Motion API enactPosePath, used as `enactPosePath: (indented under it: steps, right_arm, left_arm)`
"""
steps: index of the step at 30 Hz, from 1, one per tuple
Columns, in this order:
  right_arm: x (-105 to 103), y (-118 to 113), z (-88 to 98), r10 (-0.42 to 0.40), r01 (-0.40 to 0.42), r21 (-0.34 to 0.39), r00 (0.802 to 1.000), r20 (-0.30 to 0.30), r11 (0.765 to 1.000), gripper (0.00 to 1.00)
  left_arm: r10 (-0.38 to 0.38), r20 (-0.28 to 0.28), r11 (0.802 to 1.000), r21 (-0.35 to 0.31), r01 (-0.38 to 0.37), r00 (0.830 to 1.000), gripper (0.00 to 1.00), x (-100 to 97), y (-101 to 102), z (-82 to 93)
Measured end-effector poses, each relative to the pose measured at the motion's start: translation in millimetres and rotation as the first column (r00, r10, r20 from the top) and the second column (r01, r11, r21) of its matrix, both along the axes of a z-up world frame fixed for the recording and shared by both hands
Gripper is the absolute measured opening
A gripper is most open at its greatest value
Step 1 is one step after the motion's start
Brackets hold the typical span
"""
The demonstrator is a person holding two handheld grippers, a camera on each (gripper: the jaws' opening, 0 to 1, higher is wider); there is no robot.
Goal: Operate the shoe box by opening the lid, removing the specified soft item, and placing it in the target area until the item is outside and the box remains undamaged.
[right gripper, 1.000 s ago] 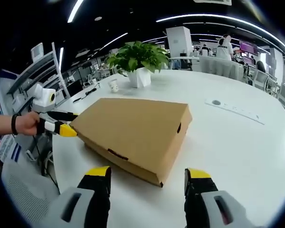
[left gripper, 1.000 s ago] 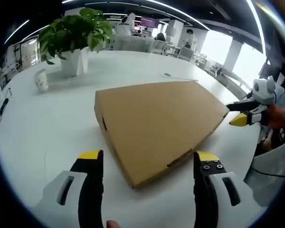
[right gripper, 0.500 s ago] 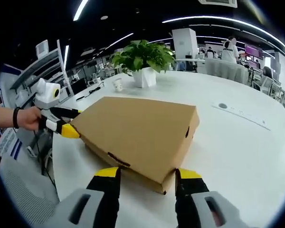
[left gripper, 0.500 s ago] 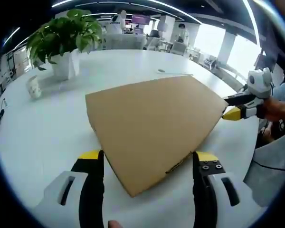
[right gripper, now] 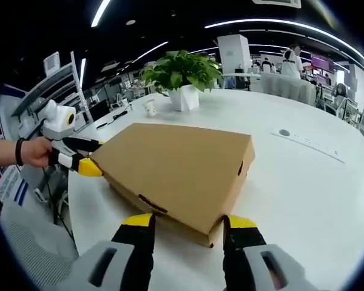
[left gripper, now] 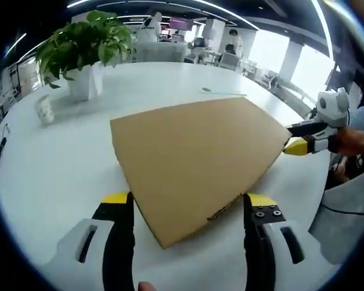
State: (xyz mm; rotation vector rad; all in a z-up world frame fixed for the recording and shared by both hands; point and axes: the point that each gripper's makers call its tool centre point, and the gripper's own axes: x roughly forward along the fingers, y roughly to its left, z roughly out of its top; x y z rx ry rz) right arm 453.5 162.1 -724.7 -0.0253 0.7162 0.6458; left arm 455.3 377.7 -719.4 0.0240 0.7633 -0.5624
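Note:
A closed brown cardboard shoe box [left gripper: 194,154] lies flat on the white table [left gripper: 54,163]. My left gripper [left gripper: 188,200] is open, its yellow-tipped jaws wide on either side of the box's near corner. From the right, the right gripper [left gripper: 298,140] reaches the box's far right corner. In the right gripper view the same box [right gripper: 176,167] has its near corner between my right gripper [right gripper: 189,221], which is open with the jaws close to both sides of that corner. The left gripper [right gripper: 82,162] meets the box's left corner. The lid is down, so the contents are hidden.
A potted plant [left gripper: 85,51] in a white pot and a small paper cup [left gripper: 44,110] stand at the table's far left. A flat strip with a round mark [right gripper: 306,142] lies on the table to the right. A person's hand [right gripper: 31,151] holds the left gripper.
My right gripper came forward onto the box corner and its jaws narrowed a little. The left gripper edged closer to its corner. The lid stays shut.

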Motion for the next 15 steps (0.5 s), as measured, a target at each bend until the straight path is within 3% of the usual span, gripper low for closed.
enactPosePath:
  steps: [8,15]
  right_arm:
    - [-10,2,-0.3,-0.008,0.008,-0.002,1.000,-0.005,1.000,0.41]
    - [-16,4,-0.4,-0.010,0.010,-0.009,1.000,-0.014,1.000,0.41]
  left_arm:
    - [0.033,0.007,0.999,-0.020,-0.033,0.999,0.63,-7.9,8,3.0]
    - [0.041,0.009,0.999,-0.011,-0.041,0.999,0.63,-16.2,4,3.2]
